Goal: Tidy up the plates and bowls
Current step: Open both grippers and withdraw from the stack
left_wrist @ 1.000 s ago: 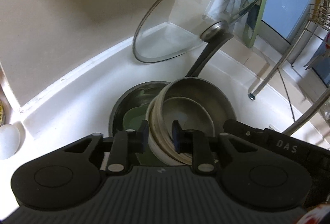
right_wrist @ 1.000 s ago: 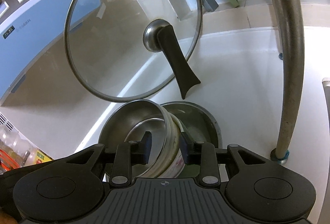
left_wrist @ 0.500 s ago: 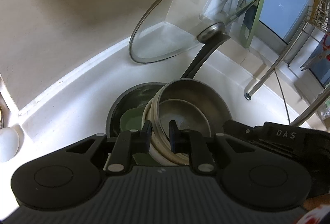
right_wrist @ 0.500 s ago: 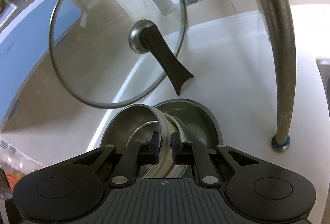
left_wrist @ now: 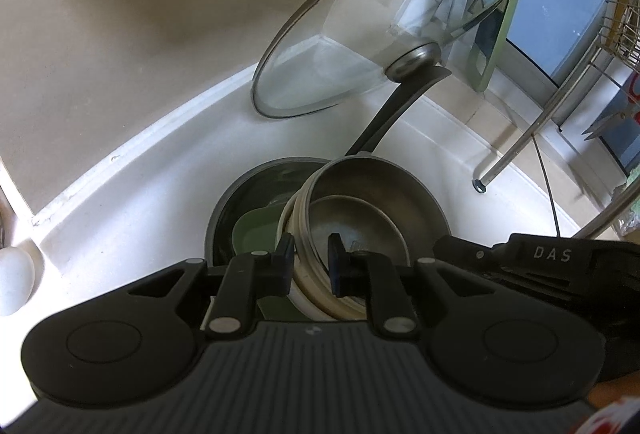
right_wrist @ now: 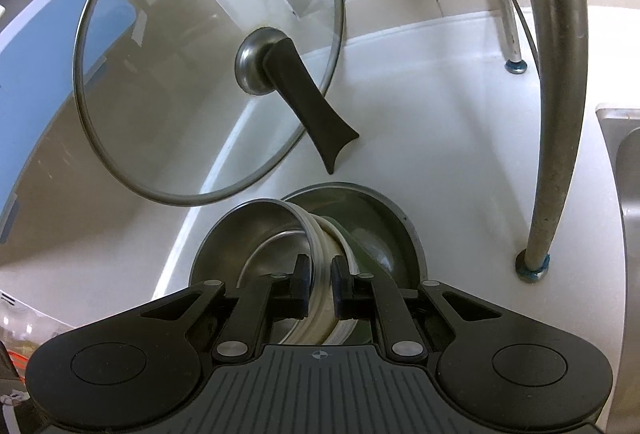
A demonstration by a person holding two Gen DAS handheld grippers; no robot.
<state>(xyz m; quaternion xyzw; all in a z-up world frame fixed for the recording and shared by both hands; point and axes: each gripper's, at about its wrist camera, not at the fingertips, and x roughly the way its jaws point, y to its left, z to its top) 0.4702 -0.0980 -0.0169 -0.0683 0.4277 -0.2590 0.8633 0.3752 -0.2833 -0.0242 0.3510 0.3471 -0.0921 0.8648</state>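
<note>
Bowls first, from the left wrist view: my left gripper has its jaws closed on the near rim of a nested stack of bowls, a steel bowl innermost with cream and white rims packed around it. The stack is tipped up on edge over a dark pan that sits on the white counter, near its back edge, and a green plate lies in the pan beneath it. I judge I pinch the rims together so the whole nest comes away as one piece. My right gripper's body shows at the lower right of this view, close alongside. Behind the pan a glass lid leans against the wall, propped on its long black handle, which keeps it standing clear of the pan. A wire dish rack stands towards the counter's right end, a likely home for the bowls. From the right wrist view, my right gripper is clamped on the same stack of bowls at its opposite rim, jaws squeezing the layered edges. Two grips seem sensible to me, as a tilted stack could slide apart. A thick metal rack leg rises from the counter on the right.
</note>
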